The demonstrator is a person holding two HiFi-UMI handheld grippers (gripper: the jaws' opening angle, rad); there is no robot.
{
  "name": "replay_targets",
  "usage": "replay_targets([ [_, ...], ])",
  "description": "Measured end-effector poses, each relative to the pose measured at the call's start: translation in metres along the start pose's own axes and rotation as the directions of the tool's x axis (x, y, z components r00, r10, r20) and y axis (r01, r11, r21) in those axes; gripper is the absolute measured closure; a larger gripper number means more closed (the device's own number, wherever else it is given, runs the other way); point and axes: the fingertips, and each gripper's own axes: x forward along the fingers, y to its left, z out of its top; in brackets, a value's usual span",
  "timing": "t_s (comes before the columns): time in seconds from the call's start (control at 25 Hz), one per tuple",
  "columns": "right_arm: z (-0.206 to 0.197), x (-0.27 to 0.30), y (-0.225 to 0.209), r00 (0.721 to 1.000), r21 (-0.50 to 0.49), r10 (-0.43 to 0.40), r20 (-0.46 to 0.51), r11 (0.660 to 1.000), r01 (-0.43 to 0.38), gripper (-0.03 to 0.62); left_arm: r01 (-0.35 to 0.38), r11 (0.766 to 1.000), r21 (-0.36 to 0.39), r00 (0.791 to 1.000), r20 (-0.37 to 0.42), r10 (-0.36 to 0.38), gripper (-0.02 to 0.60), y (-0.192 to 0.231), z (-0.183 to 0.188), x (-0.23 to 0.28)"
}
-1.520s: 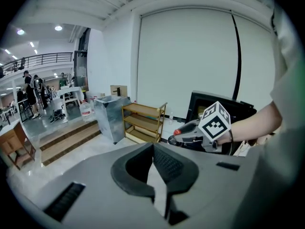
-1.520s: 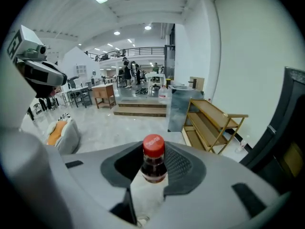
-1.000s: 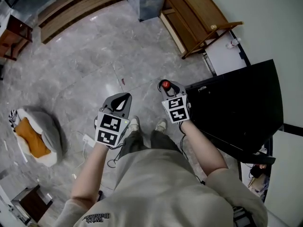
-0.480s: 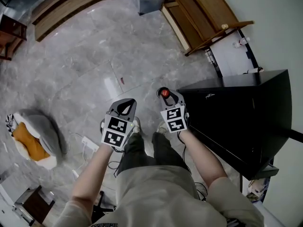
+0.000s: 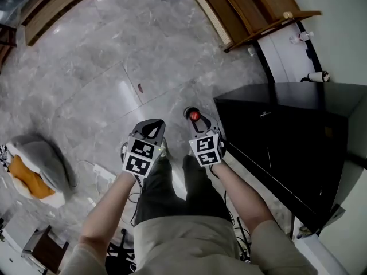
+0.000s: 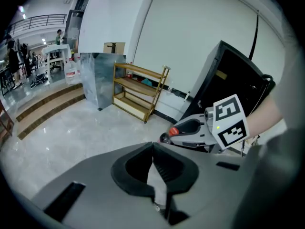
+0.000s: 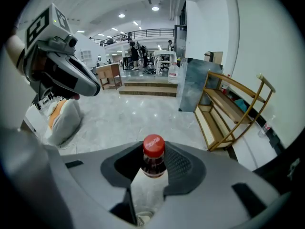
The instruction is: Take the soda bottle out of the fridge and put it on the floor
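The soda bottle [image 7: 153,160], dark with a red cap, stands upright between the jaws of my right gripper [image 7: 153,168], which is shut on its neck. In the head view the red cap of the bottle [image 5: 194,116] shows at the tip of the right gripper [image 5: 198,123], held above the grey floor just left of the black fridge [image 5: 287,142]. My left gripper [image 5: 148,132] hangs beside it on the left, its jaws closed together with nothing in them. In the left gripper view the left gripper [image 6: 153,157] is shut, and the right gripper [image 6: 190,131] with the bottle's cap [image 6: 174,131] shows ahead.
A wooden shelf rack [image 5: 252,10] stands along the wall beyond the fridge. A grey and orange cushion [image 5: 34,171] lies on the floor at the left, with a white power strip [image 5: 103,172] and cables near the person's feet. Wooden steps [image 7: 147,88] and people are far off.
The view has shifted: the fridge now fills more of the right side and both grippers sit slightly lower and closer together. The right gripper still holds the bottle.
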Motion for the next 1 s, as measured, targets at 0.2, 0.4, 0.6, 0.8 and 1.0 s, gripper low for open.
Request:
replay_targets([
  [0.2, -0.044, 0.04, 0.008, 0.998, 0.014, -0.01, -0.057, 1.0, 0.011, 0.484, 0.042, 0.998, -0.037, 0.998, -0.052, -0.043, 0.575, 0.008, -0.044, 0.048],
  [0.4, -0.086, 0.082, 0.016, 0.994, 0.071, -0.007, -0.105, 0.997, 0.014, 0.484, 0.067, 0.996, -0.066, 0.993, -0.089, -0.073, 0.575, 0.015, -0.088, 0.089],
  [0.6, -0.136, 0.123, 0.017, 0.987, 0.159, -0.01, -0.159, 0.987, 0.035, 0.482, 0.074, 0.993, -0.089, 0.989, -0.124, -0.085, 0.575, 0.025, -0.133, 0.137],
  [0.8, -0.17, 0.161, 0.027, 0.983, 0.161, -0.006, -0.185, 0.986, 0.036, 0.482, 0.063, 0.992, -0.108, 0.986, -0.148, -0.079, 0.575, 0.051, -0.173, 0.17],
  [1.0, -0.212, 0.202, 0.032, 0.972, 0.186, 0.014, -0.233, 0.982, 0.031, 0.482, 0.057, 0.987, -0.148, 0.981, -0.173, -0.083, 0.575, 0.066, -0.211, 0.207],
])
